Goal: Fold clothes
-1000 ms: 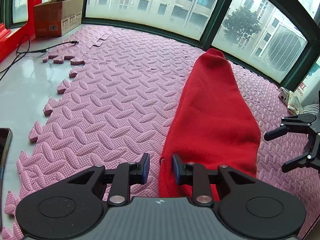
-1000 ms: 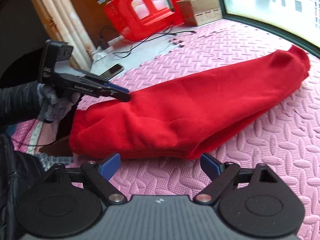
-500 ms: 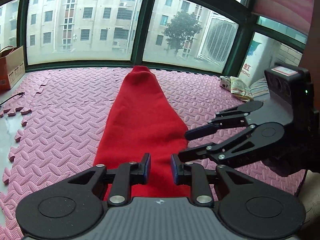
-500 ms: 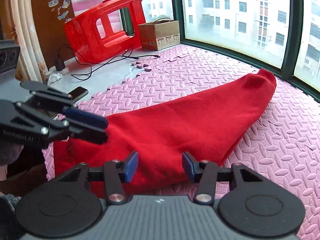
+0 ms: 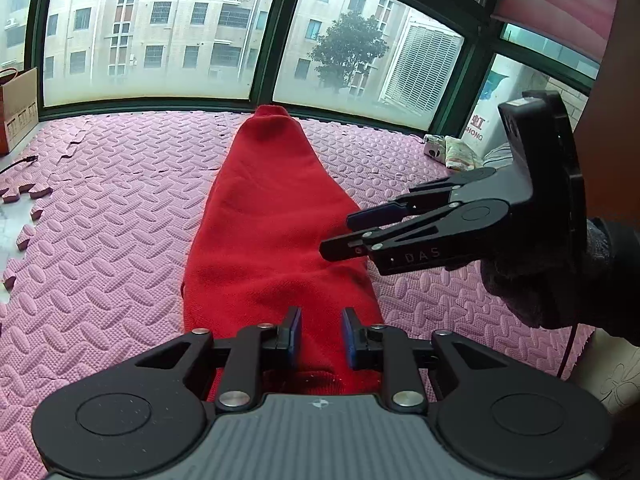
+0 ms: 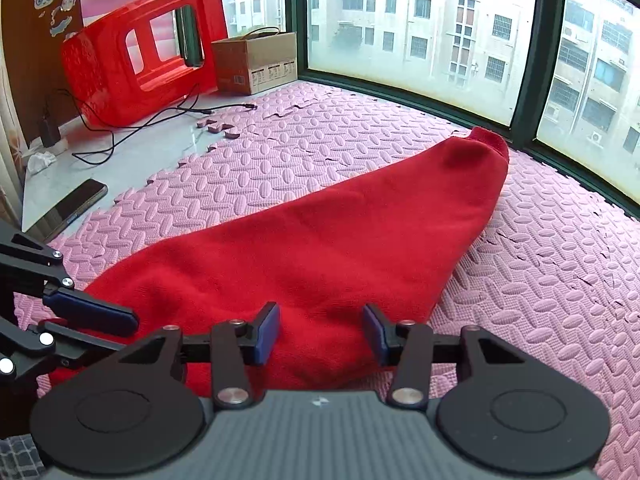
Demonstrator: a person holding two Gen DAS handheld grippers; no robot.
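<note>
I am holding both grippers raised above the near end of the red garment [image 5: 272, 224], which is lying lengthwise on the pink foam mat [image 5: 100, 248]. A second ago they were working low at this end. The left gripper [image 5: 319, 338] and right gripper [image 6: 320, 328] are now released, grasping nothing, suggesting this fold is set.

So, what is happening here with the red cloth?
A person holds two grippers over a long red fleece garment lying flat on the pink foam floor mat. The left gripper and the right gripper both hover at its near end, fingers open, gripping nothing. No further fold has begun.
</note>
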